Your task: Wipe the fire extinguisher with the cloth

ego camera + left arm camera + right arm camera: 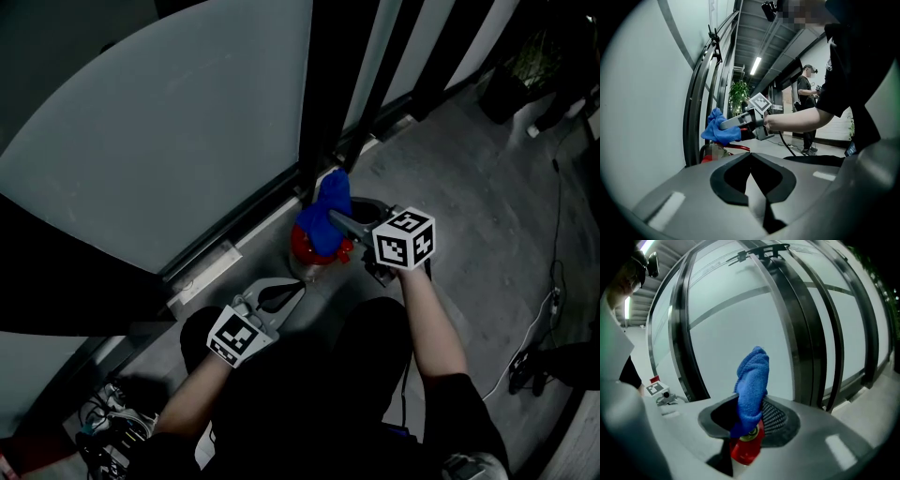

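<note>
Head view showed one glass wall (169, 141) and the floor (469, 187). At the floor's edge against that wall stood one red fire extinguisher (307, 251), upright, its long axis vertical, top toward me. I held two grippers. My left gripper (292, 291) had its jaws together on nothing. My right gripper (336, 219) was clamped on the one blue cloth (330, 202), over the extinguisher's top.
</note>
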The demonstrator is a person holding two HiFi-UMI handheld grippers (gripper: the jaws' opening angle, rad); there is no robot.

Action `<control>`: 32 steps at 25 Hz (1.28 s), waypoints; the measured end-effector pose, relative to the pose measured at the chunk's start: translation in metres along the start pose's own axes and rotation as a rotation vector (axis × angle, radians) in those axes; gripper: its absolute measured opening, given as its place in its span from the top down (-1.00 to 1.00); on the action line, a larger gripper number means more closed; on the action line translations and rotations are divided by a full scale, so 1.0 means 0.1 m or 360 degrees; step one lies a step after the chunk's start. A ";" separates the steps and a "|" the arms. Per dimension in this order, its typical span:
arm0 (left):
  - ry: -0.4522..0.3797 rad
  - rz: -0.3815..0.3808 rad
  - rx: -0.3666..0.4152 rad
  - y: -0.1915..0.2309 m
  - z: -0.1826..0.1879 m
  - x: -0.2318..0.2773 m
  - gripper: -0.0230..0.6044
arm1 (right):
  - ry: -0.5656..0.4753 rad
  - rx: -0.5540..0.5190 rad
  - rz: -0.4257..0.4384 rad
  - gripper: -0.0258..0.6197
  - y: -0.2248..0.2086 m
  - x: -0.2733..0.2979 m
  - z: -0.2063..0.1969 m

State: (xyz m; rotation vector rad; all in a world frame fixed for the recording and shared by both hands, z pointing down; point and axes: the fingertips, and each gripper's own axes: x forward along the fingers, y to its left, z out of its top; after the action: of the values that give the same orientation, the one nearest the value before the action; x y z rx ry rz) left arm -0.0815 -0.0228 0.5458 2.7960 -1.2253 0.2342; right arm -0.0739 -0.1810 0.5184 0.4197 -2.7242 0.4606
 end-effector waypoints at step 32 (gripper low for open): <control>0.0014 -0.0105 0.0048 0.07 -0.08 0.30 0.90 | -0.0335 0.0328 -0.0153 0.53 -0.08 -1.42 -0.47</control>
State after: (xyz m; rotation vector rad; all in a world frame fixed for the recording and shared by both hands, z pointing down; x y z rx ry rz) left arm -0.0677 -0.0480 0.5584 2.8522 -1.1347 0.2619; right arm 0.0694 -0.1383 0.5085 0.6859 -2.8502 0.7107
